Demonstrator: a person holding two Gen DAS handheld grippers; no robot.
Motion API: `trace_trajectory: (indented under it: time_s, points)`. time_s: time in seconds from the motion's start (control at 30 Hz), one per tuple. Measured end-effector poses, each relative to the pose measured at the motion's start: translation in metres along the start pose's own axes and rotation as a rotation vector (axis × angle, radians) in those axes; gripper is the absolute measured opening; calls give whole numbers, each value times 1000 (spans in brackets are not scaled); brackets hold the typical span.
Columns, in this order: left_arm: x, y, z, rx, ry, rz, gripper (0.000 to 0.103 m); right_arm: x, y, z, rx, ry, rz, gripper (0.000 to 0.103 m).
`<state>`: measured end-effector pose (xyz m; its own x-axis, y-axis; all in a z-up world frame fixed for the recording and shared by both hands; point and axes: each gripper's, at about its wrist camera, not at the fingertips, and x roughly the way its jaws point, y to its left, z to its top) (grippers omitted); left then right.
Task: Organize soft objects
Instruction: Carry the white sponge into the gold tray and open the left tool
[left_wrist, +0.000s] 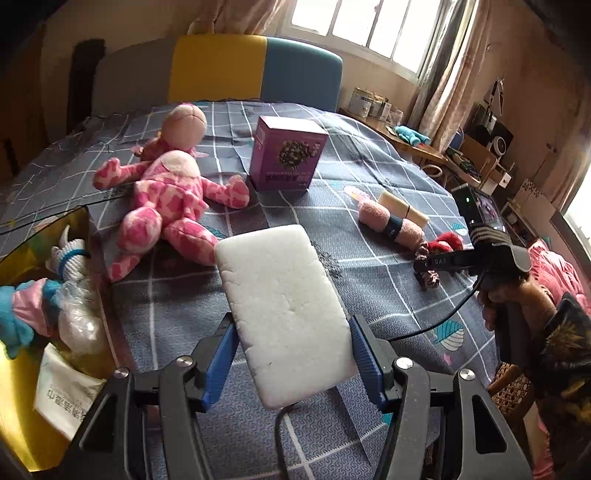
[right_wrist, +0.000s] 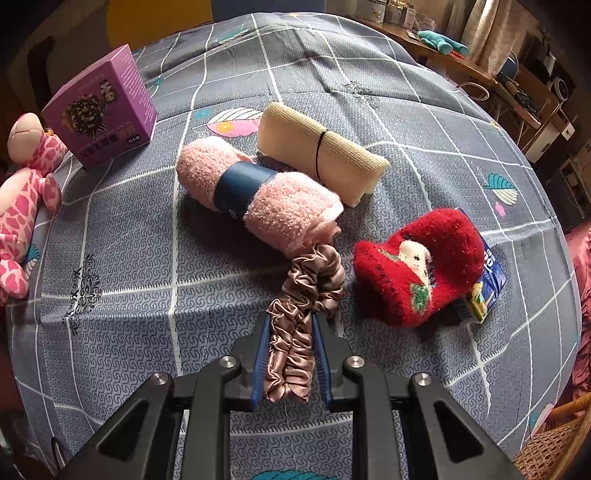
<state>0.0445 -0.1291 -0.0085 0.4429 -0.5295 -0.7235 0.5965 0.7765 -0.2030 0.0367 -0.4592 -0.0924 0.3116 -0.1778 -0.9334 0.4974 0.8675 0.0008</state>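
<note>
A: Progress? Bag (left_wrist: 22, 266) at left edge already holds some toys.
B: Left gripper (left_wrist: 291, 363) clamps white sponge (left_wrist: 284, 314), center; right gripper (right_wrist: 290, 354) pinches scrunchie (right_wrist: 306, 295). Towels, sock, plush left.

I see print on the purple box (right_wrist: 99, 107), but it's too blurred to read. The white packet (left_wrist: 64, 397) at near left carries Chinese characters I can't make out.
</note>
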Motion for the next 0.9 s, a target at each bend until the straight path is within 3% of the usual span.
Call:
trace_trajectory:
  time_s: [0.13,0.27,0.6,0.7,0.77,0.9]
  points:
    - [-31,42,10,-86,-62,51,61,-3,-4,0,2,-8,7,20]
    - [-49,104,8,-196,-76,161,61,-8,-3,-4,11,-17,28,20]
    - [-30,237,-15,-353,57,437,63,-16,10,-4,-39,-62,40,20]
    - [-22,260,-21,-396,81,479,64,-16,14,-3,-65,-71,39,19]
    - [-20,271,-25,-428,103,482,73,-18,16,-3,-77,-82,46,18]
    - [-27,272,-31,-447,90,517,74,-18,16,-2,-85,-82,39,18]
